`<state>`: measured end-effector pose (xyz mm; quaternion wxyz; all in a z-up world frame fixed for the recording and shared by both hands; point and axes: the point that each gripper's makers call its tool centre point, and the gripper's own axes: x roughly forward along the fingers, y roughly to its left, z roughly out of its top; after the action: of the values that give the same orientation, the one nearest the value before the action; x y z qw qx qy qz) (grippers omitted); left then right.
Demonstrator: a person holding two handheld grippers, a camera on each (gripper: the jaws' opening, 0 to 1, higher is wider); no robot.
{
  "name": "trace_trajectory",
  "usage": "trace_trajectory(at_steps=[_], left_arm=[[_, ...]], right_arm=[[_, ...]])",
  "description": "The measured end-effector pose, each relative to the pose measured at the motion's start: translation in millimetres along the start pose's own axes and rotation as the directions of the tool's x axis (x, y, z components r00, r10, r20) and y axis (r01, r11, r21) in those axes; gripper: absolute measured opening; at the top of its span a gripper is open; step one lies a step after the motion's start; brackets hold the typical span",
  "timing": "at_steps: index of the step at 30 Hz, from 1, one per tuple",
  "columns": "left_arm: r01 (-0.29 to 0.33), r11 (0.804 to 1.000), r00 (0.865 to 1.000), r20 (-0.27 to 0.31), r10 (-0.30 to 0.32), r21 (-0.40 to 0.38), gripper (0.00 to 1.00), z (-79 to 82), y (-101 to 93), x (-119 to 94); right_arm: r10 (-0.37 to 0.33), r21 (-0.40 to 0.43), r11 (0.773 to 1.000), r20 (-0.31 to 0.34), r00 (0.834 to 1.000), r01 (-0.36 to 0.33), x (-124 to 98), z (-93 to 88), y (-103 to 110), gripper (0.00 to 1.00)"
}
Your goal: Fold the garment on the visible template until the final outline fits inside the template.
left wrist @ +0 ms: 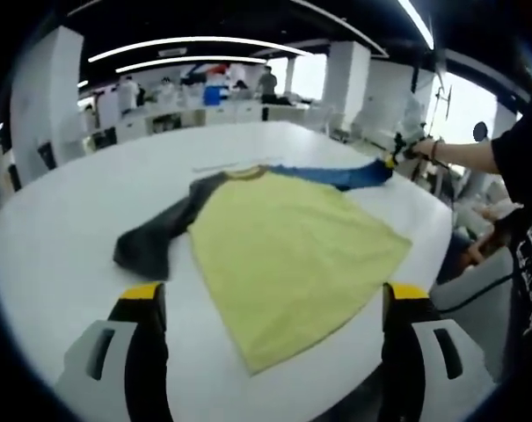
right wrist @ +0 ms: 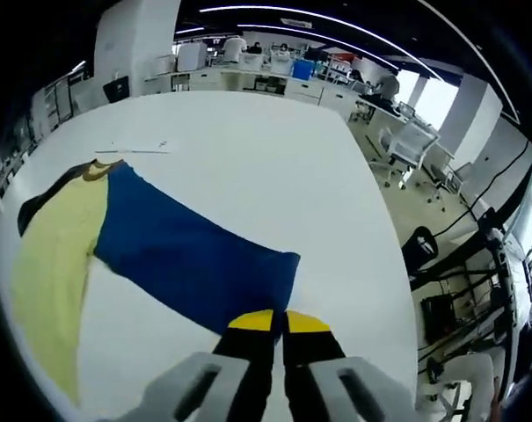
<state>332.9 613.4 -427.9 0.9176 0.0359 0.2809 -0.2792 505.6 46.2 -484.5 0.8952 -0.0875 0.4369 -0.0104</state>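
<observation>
A T-shirt with a yellow body [left wrist: 287, 255], a dark grey sleeve [left wrist: 156, 237] and a blue sleeve [left wrist: 336, 176] lies flat on the white table [left wrist: 63, 237]. My left gripper [left wrist: 275, 294] is open wide at the shirt's near hem, its yellow-tipped jaws on either side of it, holding nothing. My right gripper [right wrist: 280, 322] is shut on the cuff end of the blue sleeve [right wrist: 186, 255], which is stretched out from the yellow body [right wrist: 50, 255]. From the left gripper view, the right gripper [left wrist: 396, 156] sits at the far right table edge in a person's hand.
A thin pale strip [left wrist: 223, 165] lies on the table just beyond the collar [right wrist: 134, 147]. The person [left wrist: 521, 202] stands at the right side of the table. Office chairs [right wrist: 406, 145] and desks stand beyond the table edge.
</observation>
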Motion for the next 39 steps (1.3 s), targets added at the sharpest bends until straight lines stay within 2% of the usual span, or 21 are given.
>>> trace_trajectory(at_steps=[3, 7, 11, 13, 23, 28, 39], left_arm=[[0.010, 1.000, 1.000, 0.010, -0.011, 0.005, 0.99, 2.3, -1.8, -0.8], [0.015, 1.000, 1.000, 0.008, -0.015, 0.010, 0.99, 1.8, -1.7, -1.2], [0.017, 1.000, 1.000, 0.012, -0.017, 0.013, 0.99, 1.9, 1.6, -1.4], [0.020, 1.000, 1.000, 0.012, -0.020, 0.018, 0.99, 3.6, 1.8, -1.5], [0.037, 0.999, 0.999, 0.033, -0.037, 0.009, 0.99, 7.8, 2.5, -3.4], [0.039, 0.999, 0.999, 0.036, -0.039, 0.007, 0.99, 7.5, 3.0, -4.1], [0.092, 0.996, 0.993, 0.073, -0.093, 0.018, 0.99, 20.0, -9.2, -5.0]], right_arm=[[-0.009, -0.003, 1.000, -0.016, 1.000, 0.009, -9.5, -9.2, 2.9, 0.00], [-0.013, 0.005, 1.000, -0.028, 1.000, 0.013, -9.3, -13.0, -1.2, 0.00], [-0.013, 0.012, 1.000, -0.043, 0.999, 0.014, 4.8, -12.2, -13.5, 0.00], [-0.015, 0.011, 1.000, -0.051, 0.999, 0.016, -2.3, -17.5, -5.5, 0.00], [-0.026, -0.011, 1.000, -0.069, 0.997, 0.026, 22.2, -15.4, -17.3, 0.00], [-0.035, -0.012, 0.999, -0.091, 0.995, 0.034, 30.0, -22.2, -21.1, 0.00], [-0.057, -0.033, 0.998, -0.109, 0.992, 0.053, 31.7, -25.1, -23.3, 0.00]])
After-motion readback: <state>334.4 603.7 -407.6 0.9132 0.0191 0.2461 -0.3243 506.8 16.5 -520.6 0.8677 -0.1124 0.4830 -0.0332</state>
